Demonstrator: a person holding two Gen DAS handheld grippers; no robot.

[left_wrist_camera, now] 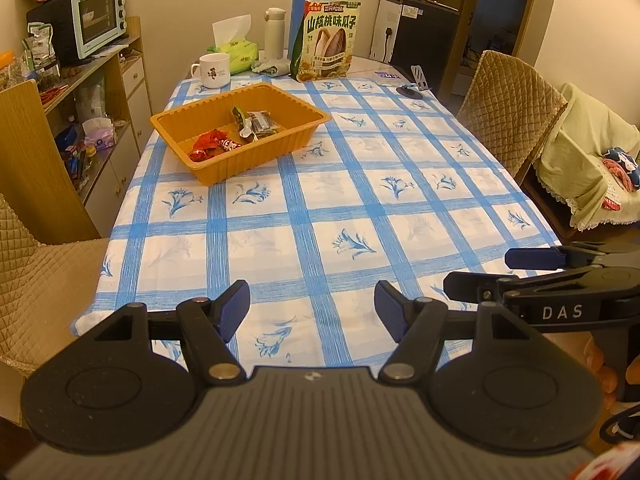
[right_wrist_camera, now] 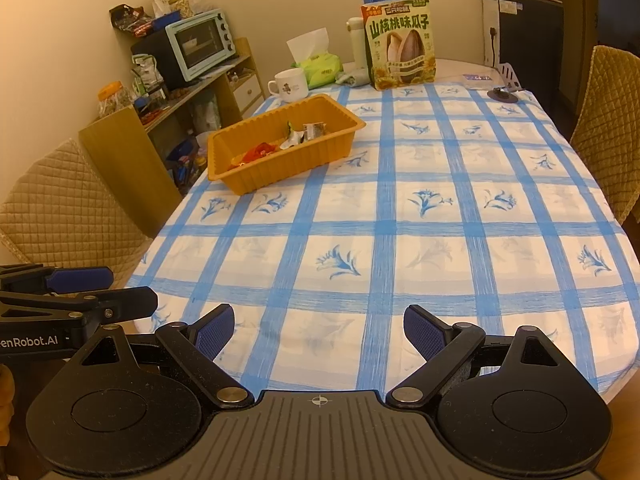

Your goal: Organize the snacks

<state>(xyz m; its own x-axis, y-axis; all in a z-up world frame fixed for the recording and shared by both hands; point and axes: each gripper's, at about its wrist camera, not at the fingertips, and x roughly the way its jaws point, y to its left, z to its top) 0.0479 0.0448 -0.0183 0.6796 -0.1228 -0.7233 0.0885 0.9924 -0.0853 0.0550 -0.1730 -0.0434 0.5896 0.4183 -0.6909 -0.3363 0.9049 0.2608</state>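
Observation:
An orange plastic tray [left_wrist_camera: 280,148] [right_wrist_camera: 340,124] sits on the far left part of the table, holding red-wrapped snacks [left_wrist_camera: 210,144] [right_wrist_camera: 258,152] and small dark and white packets [left_wrist_camera: 258,124] [right_wrist_camera: 306,134]. A large green bag of sunflower seeds [left_wrist_camera: 328,40] [right_wrist_camera: 402,46] stands upright at the table's far end. My left gripper [left_wrist_camera: 312,312] hovers open over the near table edge with nothing between its blue pads. My right gripper [right_wrist_camera: 318,334] is open and empty as well, just to the right of the left one. Each gripper shows at the edge of the other's view.
A blue-checked cloth [left_wrist_camera: 320,200] covers the table. At the far end stand a white mug [left_wrist_camera: 212,70], a tissue pack [left_wrist_camera: 234,50], a white flask [left_wrist_camera: 274,34] and a blue thermos [left_wrist_camera: 310,4]. Quilted chairs [left_wrist_camera: 508,108] flank the table; a shelf with a toaster oven [left_wrist_camera: 98,18] is left.

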